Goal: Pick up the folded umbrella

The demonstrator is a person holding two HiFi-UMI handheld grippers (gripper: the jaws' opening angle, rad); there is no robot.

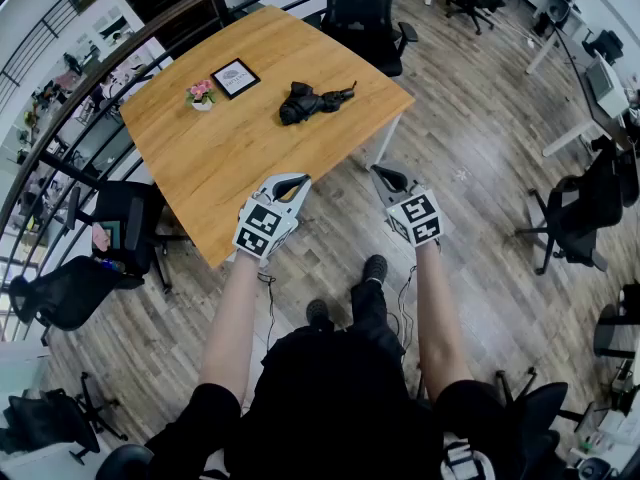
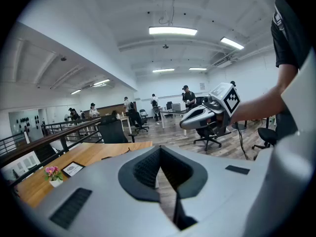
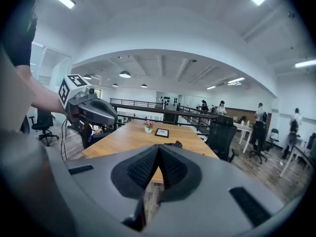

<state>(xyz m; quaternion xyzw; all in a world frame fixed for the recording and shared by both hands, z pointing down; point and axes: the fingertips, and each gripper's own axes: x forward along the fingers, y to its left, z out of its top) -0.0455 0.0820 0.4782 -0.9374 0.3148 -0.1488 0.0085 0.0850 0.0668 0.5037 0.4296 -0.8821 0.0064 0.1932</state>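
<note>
The folded black umbrella lies on the wooden table, towards its right side; the right gripper view shows only its tip above the jaws. My left gripper hangs over the table's near edge, shut, with nothing in it. My right gripper is shut and empty too, held over the floor just off the table's near right corner. Both point towards the table, well short of the umbrella. Each gripper shows in the other's view: the right gripper and the left gripper.
A small pot of pink flowers and a framed card stand left of the umbrella. A black office chair sits behind the table, another chair at its left. A railing runs along the far left. More chairs stand right.
</note>
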